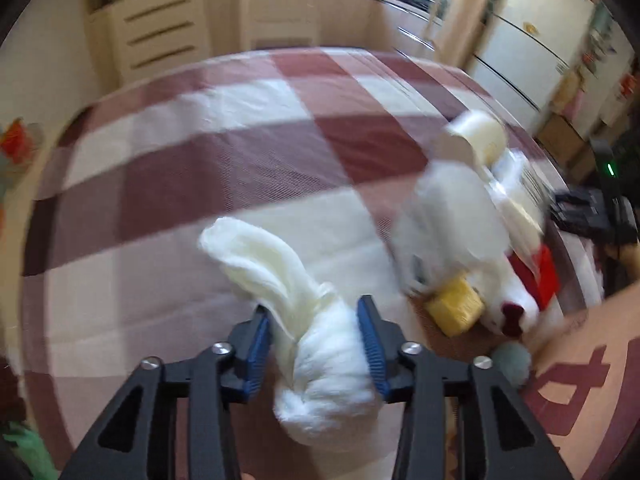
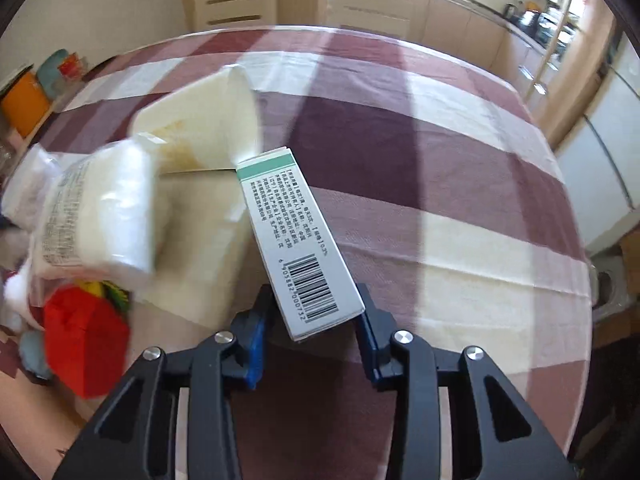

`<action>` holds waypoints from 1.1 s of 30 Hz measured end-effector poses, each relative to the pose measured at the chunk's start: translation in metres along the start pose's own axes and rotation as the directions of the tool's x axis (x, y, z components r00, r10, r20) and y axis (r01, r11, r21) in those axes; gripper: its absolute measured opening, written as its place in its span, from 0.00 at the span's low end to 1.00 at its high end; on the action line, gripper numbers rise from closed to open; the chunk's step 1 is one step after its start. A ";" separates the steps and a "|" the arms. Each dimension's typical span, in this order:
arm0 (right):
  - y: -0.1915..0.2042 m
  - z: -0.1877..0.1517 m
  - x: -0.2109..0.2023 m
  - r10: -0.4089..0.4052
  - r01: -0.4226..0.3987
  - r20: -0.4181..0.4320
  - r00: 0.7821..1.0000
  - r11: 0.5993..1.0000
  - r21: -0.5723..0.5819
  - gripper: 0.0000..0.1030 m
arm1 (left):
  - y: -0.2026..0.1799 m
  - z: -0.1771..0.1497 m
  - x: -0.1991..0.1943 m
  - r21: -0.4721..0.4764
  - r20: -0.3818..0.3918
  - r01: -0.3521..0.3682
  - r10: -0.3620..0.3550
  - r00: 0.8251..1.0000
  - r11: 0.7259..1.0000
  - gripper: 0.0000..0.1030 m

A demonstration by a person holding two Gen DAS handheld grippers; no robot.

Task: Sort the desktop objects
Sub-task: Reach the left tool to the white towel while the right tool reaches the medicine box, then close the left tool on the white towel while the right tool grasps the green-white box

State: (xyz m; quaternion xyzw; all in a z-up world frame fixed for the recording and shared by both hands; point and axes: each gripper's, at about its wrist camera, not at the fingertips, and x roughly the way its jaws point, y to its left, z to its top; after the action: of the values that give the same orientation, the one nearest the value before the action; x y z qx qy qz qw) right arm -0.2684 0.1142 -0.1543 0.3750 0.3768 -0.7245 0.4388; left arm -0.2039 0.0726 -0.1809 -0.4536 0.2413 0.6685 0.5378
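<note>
Left gripper point(image 1: 316, 344) clamps the white plush point(image 1: 324, 368), ear trailing up-left over the bench point(image 1: 200, 140). Right gripper point(image 2: 316, 332) pinches the box point(image 2: 296, 248) by its barcode end, long axis running away up-left toward the pile.

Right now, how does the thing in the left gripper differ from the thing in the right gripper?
The left gripper holds a white plush toy; the right gripper holds a box. The plush is soft, rounded and furry with a floppy ear; the box is stiff, flat-sided and sharp-cornered. The plush is plain white; the box carries printed text, a barcode and a green band. Both sit between blue pads above the checked tablecloth.
</note>
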 end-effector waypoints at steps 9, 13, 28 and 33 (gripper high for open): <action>-0.005 0.008 -0.015 0.011 -0.012 0.076 0.997 1.000 0.005 0.78 | 0.032 0.000 0.006 -0.107 -0.048 -0.094 0.090 0.995 0.990 0.75; 0.002 0.024 -0.006 0.036 -0.035 0.049 0.998 0.999 -0.018 0.78 | 0.030 -0.006 0.014 -0.279 -0.106 -0.062 0.034 0.994 0.958 0.79; 0.011 0.016 0.008 0.079 -0.080 -0.014 0.997 0.996 -0.045 0.30 | -0.057 -0.042 0.012 0.021 -0.124 -0.022 0.024 0.992 1.000 0.54; 0.015 0.006 0.002 0.102 -0.105 -0.039 0.994 0.992 -0.072 0.30 | -0.013 -0.045 -0.008 -0.109 -0.085 -0.121 0.112 0.990 0.987 0.51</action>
State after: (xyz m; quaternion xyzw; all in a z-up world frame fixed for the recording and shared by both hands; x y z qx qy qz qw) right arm -0.2569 0.1031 -0.1567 0.3903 0.3911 -0.6796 0.4825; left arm -0.1761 0.0356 -0.1929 -0.4944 0.2498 0.6932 0.4611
